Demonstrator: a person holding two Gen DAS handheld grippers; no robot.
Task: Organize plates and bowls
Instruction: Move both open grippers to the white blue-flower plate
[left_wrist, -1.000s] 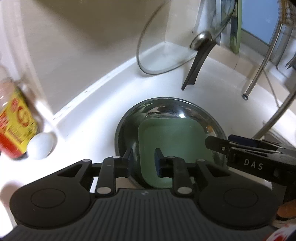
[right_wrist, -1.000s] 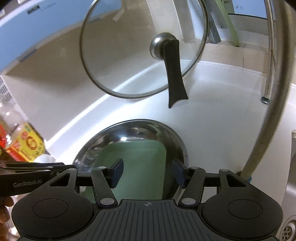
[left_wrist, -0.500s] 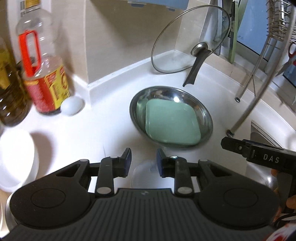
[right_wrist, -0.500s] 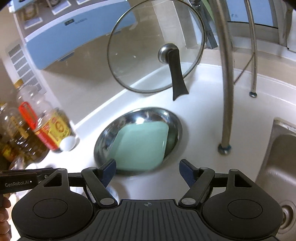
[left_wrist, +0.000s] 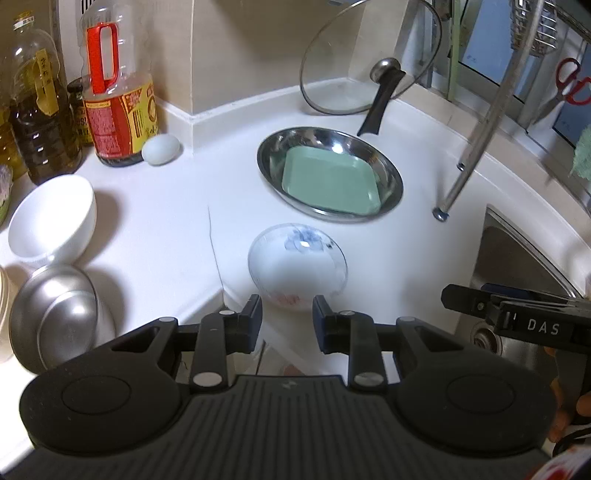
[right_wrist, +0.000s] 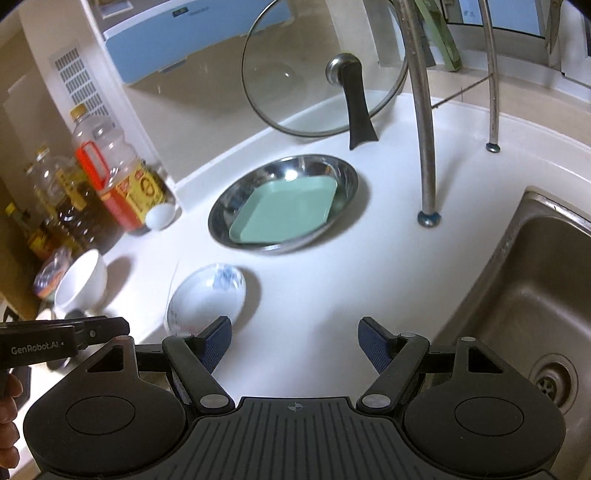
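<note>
On the white counter (left_wrist: 155, 229), a square green plate (left_wrist: 330, 184) lies inside your shiny steel basin (left_wrist: 391, 173), below the leaning glass lid (left_wrist: 343, 70). Nearer you sits a glossy painted bowl (left_wrist: 297, 267), its near rim hidden by your left gripper (left_wrist: 287, 319), tilted down, jaws narrowly apart and empty. Your right gripper (right_wrist: 294, 341) gapes wide over bare counter beside the sink (right_wrist: 535, 280). At the left, a white bowl (left_wrist: 51, 219) and steel bowls (left_wrist: 55, 314) are partly cut off.

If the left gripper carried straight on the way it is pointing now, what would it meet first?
Most likely the white bowl with the blue print, which sits just ahead of the left gripper on the white counter. The jaws are slightly apart with nothing between them. Depth is unclear; it might land on the counter edge first.
</note>
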